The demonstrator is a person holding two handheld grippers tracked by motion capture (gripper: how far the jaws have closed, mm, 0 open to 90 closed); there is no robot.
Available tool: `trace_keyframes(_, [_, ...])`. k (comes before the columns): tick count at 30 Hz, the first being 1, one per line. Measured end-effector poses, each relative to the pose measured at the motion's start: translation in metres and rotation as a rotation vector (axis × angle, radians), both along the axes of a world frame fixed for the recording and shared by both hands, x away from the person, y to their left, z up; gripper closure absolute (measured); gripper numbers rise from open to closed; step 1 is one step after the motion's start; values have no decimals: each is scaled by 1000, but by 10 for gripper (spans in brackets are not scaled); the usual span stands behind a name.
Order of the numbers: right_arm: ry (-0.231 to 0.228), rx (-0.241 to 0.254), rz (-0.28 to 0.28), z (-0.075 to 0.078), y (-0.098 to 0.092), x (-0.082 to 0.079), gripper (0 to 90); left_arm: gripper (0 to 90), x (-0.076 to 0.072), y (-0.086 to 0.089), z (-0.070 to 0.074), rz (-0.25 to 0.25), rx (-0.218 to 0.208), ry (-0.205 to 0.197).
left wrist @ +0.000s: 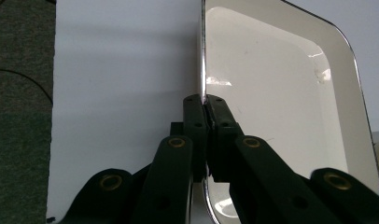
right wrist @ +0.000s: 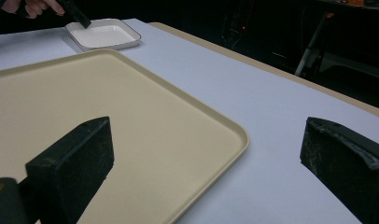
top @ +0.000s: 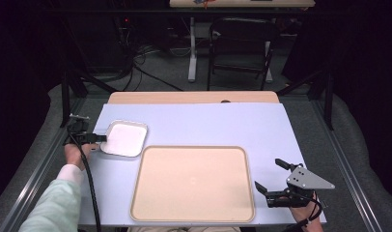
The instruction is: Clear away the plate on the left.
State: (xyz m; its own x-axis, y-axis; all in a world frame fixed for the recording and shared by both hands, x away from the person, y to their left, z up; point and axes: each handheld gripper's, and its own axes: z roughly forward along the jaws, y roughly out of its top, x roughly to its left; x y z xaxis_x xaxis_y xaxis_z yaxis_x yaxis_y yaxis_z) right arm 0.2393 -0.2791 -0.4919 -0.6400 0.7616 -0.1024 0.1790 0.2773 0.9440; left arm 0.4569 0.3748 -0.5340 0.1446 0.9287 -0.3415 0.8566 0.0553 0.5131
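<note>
Left gripper [top: 101,138], clamped on the white dish's [top: 126,137] nine-o'clock rim, has the pickup done; next, I judge, lifting it toward the beige tray [top: 193,182] at four o'clock.

The small white dish [left wrist: 281,107], at the right of the left gripper view, looks like glossy enamel with bright glare spots, a thin shiny metal-like rim and a few faint scuffs on its smooth floor. The beige tray [top: 193,183] at lower centre of the high view reads as smooth, matt plastic, and it lies on a counter [top: 223,125] covered with a pale, matt sheet over a wood-coloured edge. The right tool [right wrist: 215,172] has rough black pads, one whitish with wear.
</note>
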Motion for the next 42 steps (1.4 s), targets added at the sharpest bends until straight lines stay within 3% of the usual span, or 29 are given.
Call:
trace_keyframes(11, [14,0,-5,0,0,0,21,882,-4,-3,9,-12,4,-48])
trace_keyframes(20, [36,-7,-13,-1,1,2,16,882,-14,-7,24,-25,23,-126])
trace_keyframes(28, [50,-6,-15,-1,1,3,16,883,-20,-9,36,-37,40,-159])
trace_keyframes(42, [82,-6,-29,-3,1,7,0,882,-29,-19,50,-66,23,-207])
